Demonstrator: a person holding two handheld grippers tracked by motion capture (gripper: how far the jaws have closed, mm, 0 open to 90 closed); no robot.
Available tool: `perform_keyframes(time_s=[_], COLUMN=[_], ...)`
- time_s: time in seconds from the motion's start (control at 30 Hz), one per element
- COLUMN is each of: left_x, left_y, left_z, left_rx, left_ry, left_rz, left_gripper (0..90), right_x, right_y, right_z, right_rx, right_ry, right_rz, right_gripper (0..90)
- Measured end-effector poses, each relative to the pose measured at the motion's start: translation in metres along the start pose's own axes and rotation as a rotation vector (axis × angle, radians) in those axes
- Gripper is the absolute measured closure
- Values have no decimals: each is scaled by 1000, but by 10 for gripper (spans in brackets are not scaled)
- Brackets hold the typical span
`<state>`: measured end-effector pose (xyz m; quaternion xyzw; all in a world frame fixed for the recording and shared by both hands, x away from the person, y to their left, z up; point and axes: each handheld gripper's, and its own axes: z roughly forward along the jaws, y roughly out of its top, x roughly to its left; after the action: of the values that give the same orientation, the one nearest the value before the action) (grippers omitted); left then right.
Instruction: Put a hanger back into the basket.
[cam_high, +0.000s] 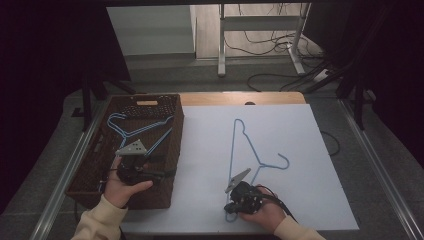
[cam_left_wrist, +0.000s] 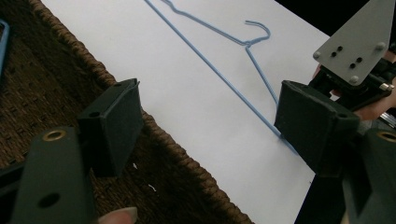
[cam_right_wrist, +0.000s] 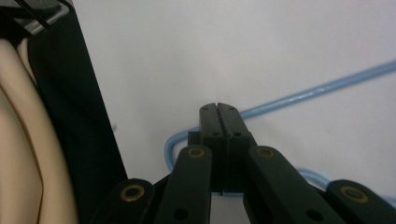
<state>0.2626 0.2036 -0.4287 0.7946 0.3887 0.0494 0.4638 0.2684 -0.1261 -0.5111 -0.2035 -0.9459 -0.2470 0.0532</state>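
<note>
Low in the frame's centre, the right gripper (cam_high: 235, 197) jaws clamp the blue hanger (cam_high: 234, 150); lift it level toward the basket (cam_high: 176, 145), where the left gripper (cam_high: 131, 159) jaws wait open.

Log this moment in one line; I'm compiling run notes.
right gripper: shut on blue hanger, white sheet | left gripper: open, over basket

High view looks down; gripper views sit close, sharing the blue hanger (cam_high: 235, 150).
</note>
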Motion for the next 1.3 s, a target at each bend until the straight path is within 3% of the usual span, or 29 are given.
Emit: perform_keyframes(time_s=[0.23,0.4,0.57,0.77,0.87,1.0,1.3], left_x=[0,0,-2,-3,-2,-3,-3], left_y=[0,0,0,1,0,1,0], left_z=[1,-1,-1,1,2,2,3], left_rx=[2,3,-1,5,7,7,12], left_ry=[-1,0,-1,-3,-2,-2,-4], left_rz=[2,2,4,7,6,7,7], left_gripper=[232,233,234,234,234,234,234], right_x=[2,-6,-31,-77,-96,-113,-139], right_y=[8,4,-9,-37,-49,-59,-67], right_z=[7,-11,-44,-81,-93,-102,-87], right_rx=[-44,-107,-181,-235,-241,-245,-148], right_ry=[-10,-30,-115,-243,-299,-329,-361], right_rz=[-10,18,81,209,263,310,365], right_gripper=[886,891,892,893,892,892,893])
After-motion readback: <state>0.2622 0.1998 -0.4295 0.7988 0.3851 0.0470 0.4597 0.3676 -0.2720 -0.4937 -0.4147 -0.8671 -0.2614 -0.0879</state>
